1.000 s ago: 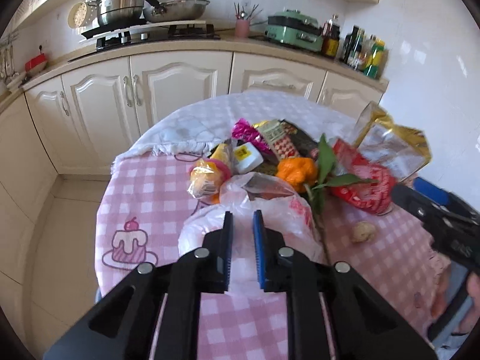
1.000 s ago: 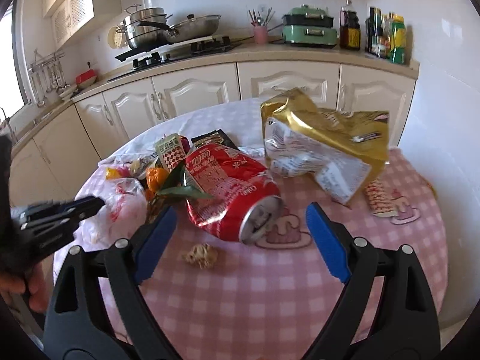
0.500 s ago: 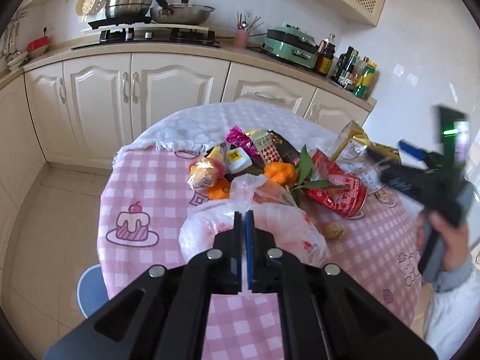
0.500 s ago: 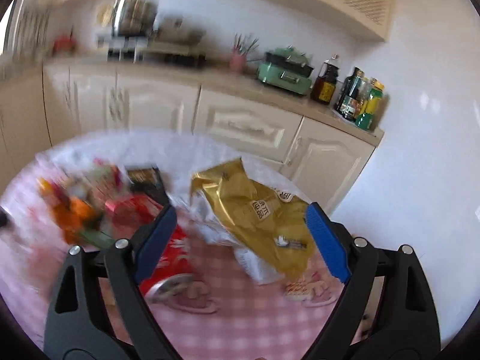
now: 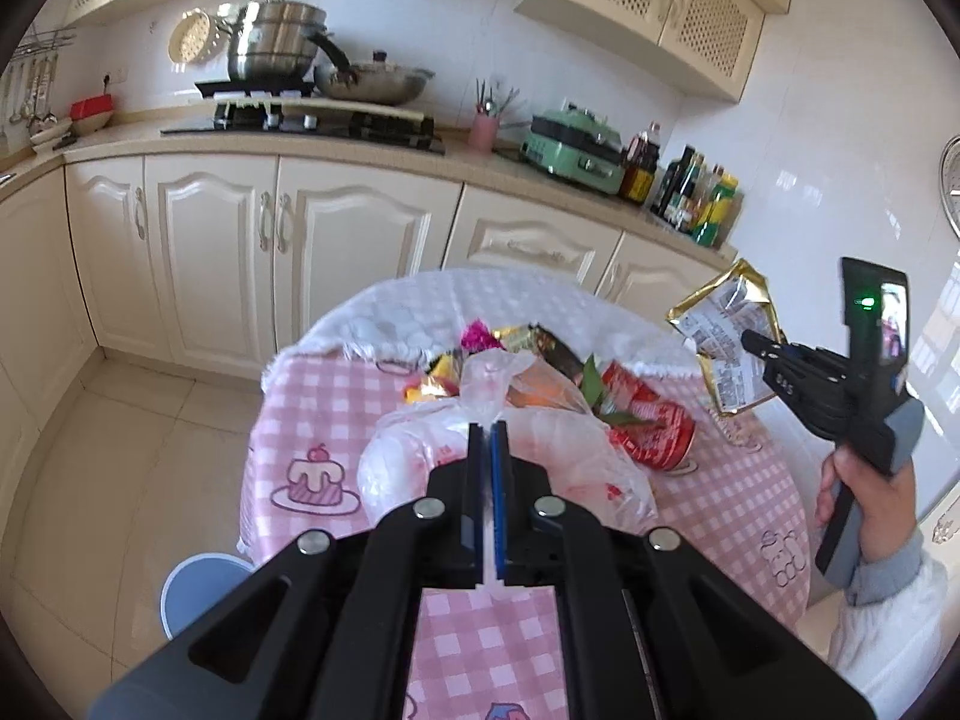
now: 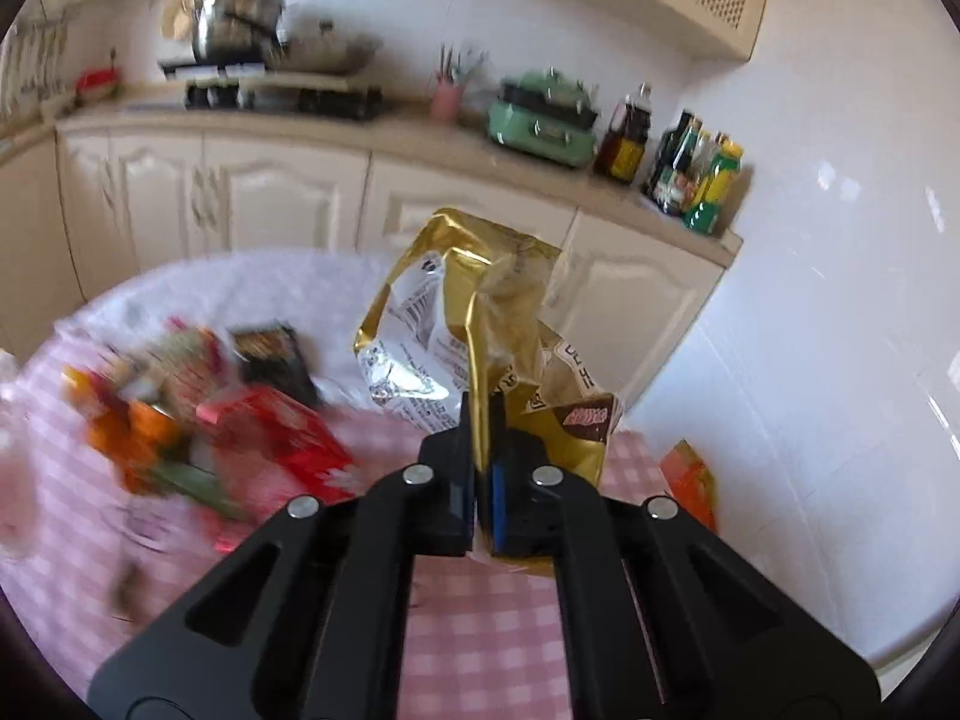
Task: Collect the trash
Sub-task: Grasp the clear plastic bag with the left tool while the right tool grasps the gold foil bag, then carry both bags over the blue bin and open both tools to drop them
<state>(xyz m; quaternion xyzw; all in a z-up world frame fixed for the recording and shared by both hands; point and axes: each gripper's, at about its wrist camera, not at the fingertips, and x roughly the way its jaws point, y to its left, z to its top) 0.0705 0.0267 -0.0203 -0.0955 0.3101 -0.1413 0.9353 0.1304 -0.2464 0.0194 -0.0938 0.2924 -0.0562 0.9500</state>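
We note a kitchen with white tiled walls (image 5: 840, 138) and a pale tiled floor (image 5: 120, 438). Cream cabinets (image 5: 216, 240) run under a beige counter (image 5: 420, 153), with lattice-door cupboards (image 5: 660, 6) above. A stove (image 5: 300, 120) carries a steel pot (image 5: 276, 48) and a pan (image 5: 372, 81). A round table (image 5: 312, 396) wears a pink checked cloth. Daylight is bright.

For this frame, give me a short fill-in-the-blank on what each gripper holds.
1. The left gripper is shut on the clear ___ bag.
2. The right gripper pinches the ___ snack bag.
3. The crushed red can lies on the ___ checked tablecloth.

Missing: plastic; gold; pink
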